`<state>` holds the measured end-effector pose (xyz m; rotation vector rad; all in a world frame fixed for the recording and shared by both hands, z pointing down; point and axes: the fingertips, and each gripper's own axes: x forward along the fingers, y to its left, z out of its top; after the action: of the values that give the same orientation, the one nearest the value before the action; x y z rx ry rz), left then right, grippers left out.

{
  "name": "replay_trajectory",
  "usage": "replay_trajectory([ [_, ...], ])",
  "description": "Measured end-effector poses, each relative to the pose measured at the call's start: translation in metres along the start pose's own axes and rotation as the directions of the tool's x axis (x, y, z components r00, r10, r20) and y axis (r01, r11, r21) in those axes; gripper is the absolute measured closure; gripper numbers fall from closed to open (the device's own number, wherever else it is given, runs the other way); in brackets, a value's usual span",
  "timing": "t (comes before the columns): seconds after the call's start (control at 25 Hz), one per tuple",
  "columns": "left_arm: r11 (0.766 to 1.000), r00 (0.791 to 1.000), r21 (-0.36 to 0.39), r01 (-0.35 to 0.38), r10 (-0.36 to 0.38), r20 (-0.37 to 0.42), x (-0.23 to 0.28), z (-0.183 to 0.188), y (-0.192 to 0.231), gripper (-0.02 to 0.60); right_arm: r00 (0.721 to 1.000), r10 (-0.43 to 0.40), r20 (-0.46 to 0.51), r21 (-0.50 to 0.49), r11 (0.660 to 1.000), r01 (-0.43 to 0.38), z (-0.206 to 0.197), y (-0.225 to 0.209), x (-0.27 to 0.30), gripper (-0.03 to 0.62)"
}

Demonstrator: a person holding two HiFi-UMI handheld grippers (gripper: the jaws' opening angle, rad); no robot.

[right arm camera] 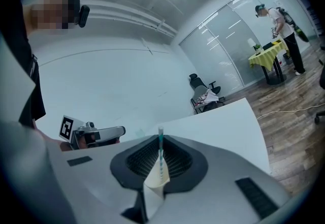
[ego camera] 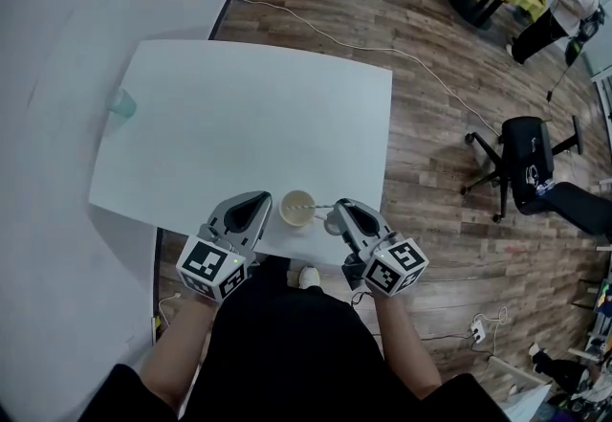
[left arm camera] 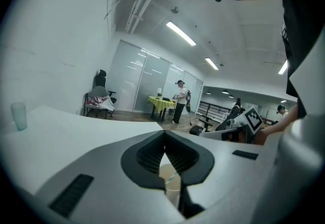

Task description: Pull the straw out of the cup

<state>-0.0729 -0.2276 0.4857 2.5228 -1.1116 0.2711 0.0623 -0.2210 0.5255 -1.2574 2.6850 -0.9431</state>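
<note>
Now the right tongs are pinching the straw. In the right gripper view its striped shaft stands upright between the ribbed pads, its top poking just above the tips and its lower end running down into the cup. That cup stands on the tabletop between the two tongs, just beyond the tips of each. The left tongs look pressed together with nothing between the pads. The cup shows only through the gap behind their tips, and I cannot tell whether they touch its side.

The step in hand looks like the pull itself, barely begun, since the straw's lower end is not yet out of the cup. To do it well, the right tongs should draw along the straw's own line, up and away from the cup. A sideways drag could tip the light-looking cup or slide it towards them. The pinch should be firm enough not to slip, yet not so hard that it crushes the shaft. Bracing the left tongs against the cup's side nearest them would probably steady it.
</note>
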Motion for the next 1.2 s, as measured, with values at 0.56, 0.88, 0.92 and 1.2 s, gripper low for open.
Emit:
replay_trajectory([
  [0.56, 1.0, 1.0, 0.025, -0.012, 0.011, 0.021, -0.001, 0.008, -0.017, 0.568, 0.996, 0.02, 0.082, -0.019, 1.0, -0.018, 0.031, 0.005, -0.027, 0.553],
  [0.88, 0.999, 0.999, 0.035, -0.022, 0.021, 0.031, -0.006, 0.009, -0.024, 0.568, 0.992, 0.016, 0.124, -0.003, 1.0, -0.015, 0.038, 0.004, -0.045, 0.553],
  [0.92, 0.999, 0.999, 0.037, -0.022, 0.021, 0.032, -0.006, 0.01, -0.025, 0.568, 0.992, 0.016, 0.129, -0.003, 1.0, -0.016, 0.04, 0.004, -0.047, 0.553],
  [1.2, 0.998, 0.999, 0.049, -0.029, 0.027, 0.04, -0.01, 0.011, -0.04, 0.568, 0.985, 0.007, 0.17, -0.007, 1.0, -0.006, 0.052, 0.001, -0.071, 0.553],
])
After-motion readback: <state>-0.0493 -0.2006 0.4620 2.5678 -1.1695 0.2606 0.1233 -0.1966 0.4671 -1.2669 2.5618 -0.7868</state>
